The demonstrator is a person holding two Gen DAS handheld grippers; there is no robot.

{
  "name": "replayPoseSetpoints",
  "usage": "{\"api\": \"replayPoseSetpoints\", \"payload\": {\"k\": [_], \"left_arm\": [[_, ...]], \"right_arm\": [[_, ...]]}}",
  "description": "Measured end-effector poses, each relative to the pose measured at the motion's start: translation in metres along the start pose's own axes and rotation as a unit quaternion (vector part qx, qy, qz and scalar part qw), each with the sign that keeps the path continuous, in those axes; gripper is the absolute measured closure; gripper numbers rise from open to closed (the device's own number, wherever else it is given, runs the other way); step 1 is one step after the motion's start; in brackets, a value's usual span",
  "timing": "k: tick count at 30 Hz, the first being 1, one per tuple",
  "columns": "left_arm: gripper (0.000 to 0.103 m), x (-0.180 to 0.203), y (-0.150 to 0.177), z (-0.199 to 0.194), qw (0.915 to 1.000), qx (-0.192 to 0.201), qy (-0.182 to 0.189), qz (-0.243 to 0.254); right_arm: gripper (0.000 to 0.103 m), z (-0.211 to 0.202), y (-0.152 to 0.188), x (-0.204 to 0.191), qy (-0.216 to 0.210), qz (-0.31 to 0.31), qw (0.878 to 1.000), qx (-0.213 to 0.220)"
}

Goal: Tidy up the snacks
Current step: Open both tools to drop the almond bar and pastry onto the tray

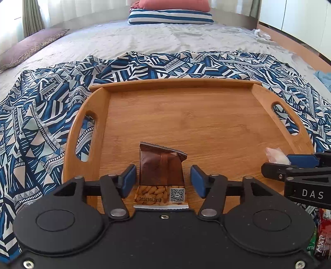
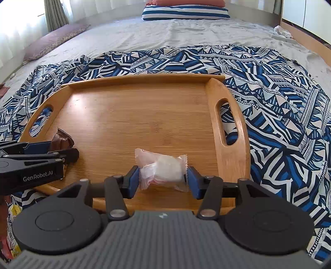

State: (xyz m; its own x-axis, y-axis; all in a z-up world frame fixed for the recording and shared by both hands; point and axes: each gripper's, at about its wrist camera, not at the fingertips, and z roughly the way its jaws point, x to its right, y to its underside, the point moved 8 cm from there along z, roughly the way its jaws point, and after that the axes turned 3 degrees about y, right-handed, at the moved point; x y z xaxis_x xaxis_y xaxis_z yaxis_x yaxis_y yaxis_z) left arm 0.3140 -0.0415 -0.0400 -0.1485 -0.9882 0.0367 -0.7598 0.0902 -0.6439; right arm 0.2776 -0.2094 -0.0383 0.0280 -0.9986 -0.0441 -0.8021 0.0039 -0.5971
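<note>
A wooden tray (image 1: 182, 115) with two handle slots lies on a patterned blue cloth on the bed; it also shows in the right wrist view (image 2: 134, 115). A brown almond snack packet (image 1: 161, 171) lies on the tray between the pads of my left gripper (image 1: 163, 181), which is open with gaps on both sides. A clear-wrapped white and pink snack (image 2: 163, 169) sits between the pads of my right gripper (image 2: 163, 180), which is closed on it over the tray's near right part. The right gripper (image 1: 289, 165) shows in the left view, the left gripper (image 2: 51, 153) in the right view.
The blue patterned cloth (image 1: 41, 128) surrounds the tray. Red and green snack packs (image 1: 322, 233) lie at the near right; more packets (image 2: 10, 223) at the near left of the right view. Pillows (image 1: 169, 14) lie at the far end of the bed.
</note>
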Motion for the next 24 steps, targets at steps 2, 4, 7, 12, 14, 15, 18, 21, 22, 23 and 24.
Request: {"api": "replayPoseSetpoints", "payload": {"k": [2,4,7,12,14,15,18,21,22,23,24], "left_arm": [[0.037,0.000,0.000,-0.005,1.0000,0.006,0.002,0.001],[0.031,0.000,-0.001,-0.011,0.9999,0.015,-0.001,0.007],[0.022,0.000,-0.002,-0.023,0.9992,0.032,-0.009,0.021],[0.011,0.000,-0.002,-0.047,0.9974,0.064,-0.003,0.034],[0.009,0.001,-0.001,-0.057,0.9968,0.072,0.001,0.035],[0.008,0.001,-0.001,-0.062,0.9964,0.077,0.003,0.035],[0.005,0.002,0.002,-0.078,0.9949,0.094,0.007,0.036],[0.003,0.001,0.007,-0.095,0.9928,0.113,0.010,0.039],[0.003,0.001,0.010,-0.101,0.9921,0.119,0.010,0.039],[0.002,0.001,0.013,-0.106,0.9914,0.125,0.009,0.038],[0.002,0.000,0.016,-0.111,0.9909,0.129,0.010,0.038]], "right_arm": [[0.035,-0.001,0.001,-0.002,-0.003,-0.001,1.000,0.001],[0.034,-0.003,0.001,-0.004,-0.001,-0.006,1.000,0.004],[0.031,-0.009,0.002,-0.007,0.000,-0.012,1.000,0.011],[0.020,-0.023,0.002,-0.008,-0.005,-0.011,0.999,0.030],[0.016,-0.030,0.002,-0.008,-0.008,-0.011,0.999,0.038],[0.015,-0.033,0.002,-0.008,-0.009,-0.009,0.999,0.041],[0.013,-0.043,0.004,-0.008,-0.016,-0.003,0.999,0.051],[0.009,-0.055,0.007,-0.007,-0.021,-0.002,0.998,0.065],[0.008,-0.058,0.008,-0.007,-0.023,-0.001,0.997,0.071],[0.006,-0.063,0.010,-0.007,-0.026,0.000,0.997,0.077],[0.005,-0.066,0.012,-0.007,-0.028,0.000,0.996,0.082]]}}
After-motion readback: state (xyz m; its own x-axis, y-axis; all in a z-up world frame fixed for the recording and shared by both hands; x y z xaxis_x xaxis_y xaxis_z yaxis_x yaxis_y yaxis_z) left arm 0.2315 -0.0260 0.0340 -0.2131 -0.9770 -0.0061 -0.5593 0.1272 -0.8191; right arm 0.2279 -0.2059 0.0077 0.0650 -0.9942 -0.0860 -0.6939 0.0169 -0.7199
